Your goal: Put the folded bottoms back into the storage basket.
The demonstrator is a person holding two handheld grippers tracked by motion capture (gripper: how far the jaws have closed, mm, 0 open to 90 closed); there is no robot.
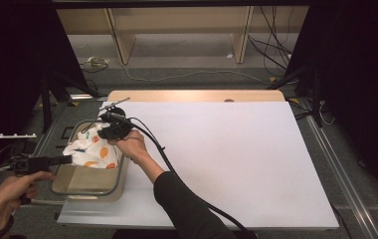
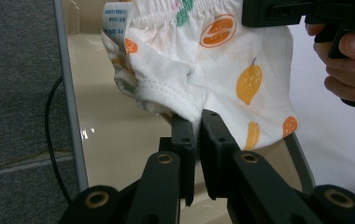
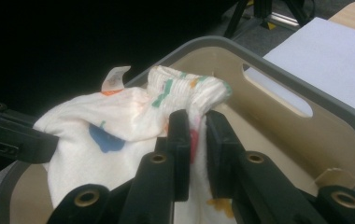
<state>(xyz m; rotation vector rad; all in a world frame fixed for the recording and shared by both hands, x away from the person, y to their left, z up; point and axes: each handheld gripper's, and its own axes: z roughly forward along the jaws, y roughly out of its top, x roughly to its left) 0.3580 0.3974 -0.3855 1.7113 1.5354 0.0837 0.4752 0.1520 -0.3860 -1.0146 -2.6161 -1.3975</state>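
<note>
We see the printed white garment (image 1: 93,148) held over the beige bin (image 1: 85,181) at the table's near left. The left gripper (image 2: 197,122) is clamped on its hem, the right gripper (image 3: 197,122) on its elastic waistband. Two separated pinches, we judge, keep the cloth spread for lifting out.

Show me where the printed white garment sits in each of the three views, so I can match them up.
High view: the garment is at left, over the beige bin, between both grippers.
Left gripper view: the garment hangs at centre top, its lower edge pinched in the jaws.
Right gripper view: the garment is at centre left, its elastic waistband pinched in the jaws.
Shared landmark: the bin's grey rim.
</note>
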